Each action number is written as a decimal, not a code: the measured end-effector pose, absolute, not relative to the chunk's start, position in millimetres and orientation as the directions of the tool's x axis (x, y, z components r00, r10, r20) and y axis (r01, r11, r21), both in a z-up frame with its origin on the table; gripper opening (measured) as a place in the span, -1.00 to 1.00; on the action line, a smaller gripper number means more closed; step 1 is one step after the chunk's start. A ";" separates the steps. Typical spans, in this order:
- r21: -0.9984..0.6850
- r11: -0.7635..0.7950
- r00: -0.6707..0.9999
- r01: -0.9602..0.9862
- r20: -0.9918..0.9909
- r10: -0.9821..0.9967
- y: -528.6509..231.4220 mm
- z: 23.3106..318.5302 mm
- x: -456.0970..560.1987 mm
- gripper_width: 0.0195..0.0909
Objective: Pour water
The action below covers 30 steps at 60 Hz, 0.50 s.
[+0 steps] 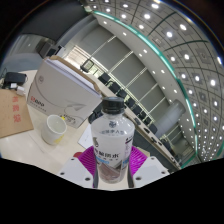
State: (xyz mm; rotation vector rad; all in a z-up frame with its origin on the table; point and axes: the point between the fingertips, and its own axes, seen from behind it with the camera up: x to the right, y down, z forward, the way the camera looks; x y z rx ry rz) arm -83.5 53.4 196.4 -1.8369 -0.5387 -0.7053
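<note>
Spanning the upper scene: a large ceiling [165, 40] with rows of round lights and a green-lit band, seen tilted. Beneath it, a long run of glazed partitions [115, 70] with dark frames, receding toward the far side.

Lower, nearer: a white tabletop [30, 150], pale and mostly bare at its near edge. Resting on it, beyond the fingers and to one side, a big white box-shaped appliance [65, 90] with a rounded corner and a small red mark on its face. Beside that, at the table's outer end, a brown cardboard carton [12, 108] with dark printing, too small to read.

Just in front of the appliance, standing upright on the table: a white paper cup [55, 127], mouth open upward, contents not discernible. Apart from the bottle, not touching it.

Centre, closest: a clear plastic water bottle [110, 145], upright, without visible cap at its neck, bearing a white label with red and dark print. Positioned between the two fingers of the gripper [110, 172], raised above the table level as viewed.

Flanking the bottle's lower body: magenta pads [138, 160], one at each side, pressed against the bottle wall with no visible gap. Gripper closed on the bottle, holding it.
</note>
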 end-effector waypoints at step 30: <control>0.257 -0.049 -0.256 0.965 0.966 0.026 188.7 160.5 -131.1 -0.44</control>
